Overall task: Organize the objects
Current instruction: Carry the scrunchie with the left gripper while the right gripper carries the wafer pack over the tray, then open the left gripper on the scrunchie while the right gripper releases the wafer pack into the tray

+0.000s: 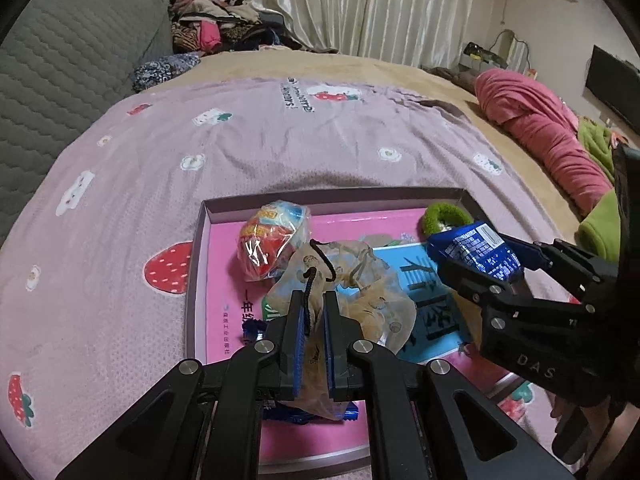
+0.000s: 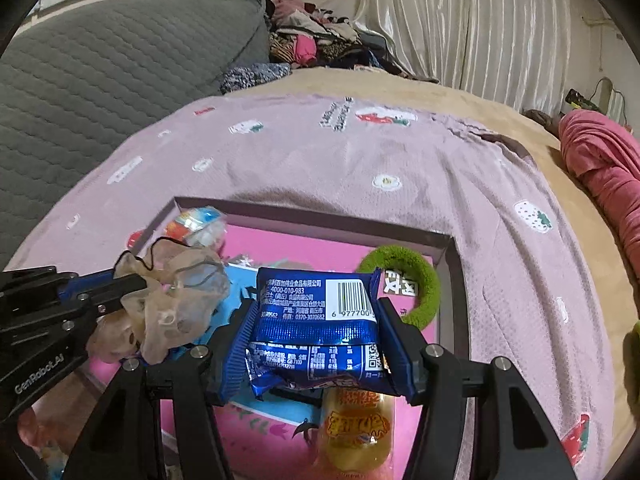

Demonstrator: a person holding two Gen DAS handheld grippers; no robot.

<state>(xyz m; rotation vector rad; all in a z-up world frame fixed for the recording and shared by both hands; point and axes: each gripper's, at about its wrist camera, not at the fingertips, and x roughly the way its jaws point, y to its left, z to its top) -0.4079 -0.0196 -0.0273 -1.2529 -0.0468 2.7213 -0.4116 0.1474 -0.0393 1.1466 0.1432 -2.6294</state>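
Observation:
A shallow box with a pink lining (image 1: 320, 197) (image 2: 320, 225) lies on the bed. My left gripper (image 1: 313, 297) (image 2: 138, 285) is shut on a translucent beige drawstring pouch (image 1: 360, 280) (image 2: 180, 308), held over the box's left part. My right gripper (image 2: 317, 308) (image 1: 472, 258) is shut on a blue snack packet (image 2: 312, 344) (image 1: 480, 250), which spans its jaws above the box's right side. In the box lie a red snack in clear wrap (image 1: 268, 240) (image 2: 196, 220), a green scrunchie (image 1: 436, 216) (image 2: 420, 280), a light blue booklet (image 1: 424, 284) and a yellow jelly cup (image 2: 356, 424).
The box rests on a lilac strawberry-print blanket (image 1: 280, 140) (image 2: 340, 168). A grey quilted headboard (image 1: 72, 60) stands at the left. Piled clothes (image 1: 216, 28) lie at the back, with a rolled pink blanket (image 1: 552, 136) and green cloth (image 1: 600, 224) at the right.

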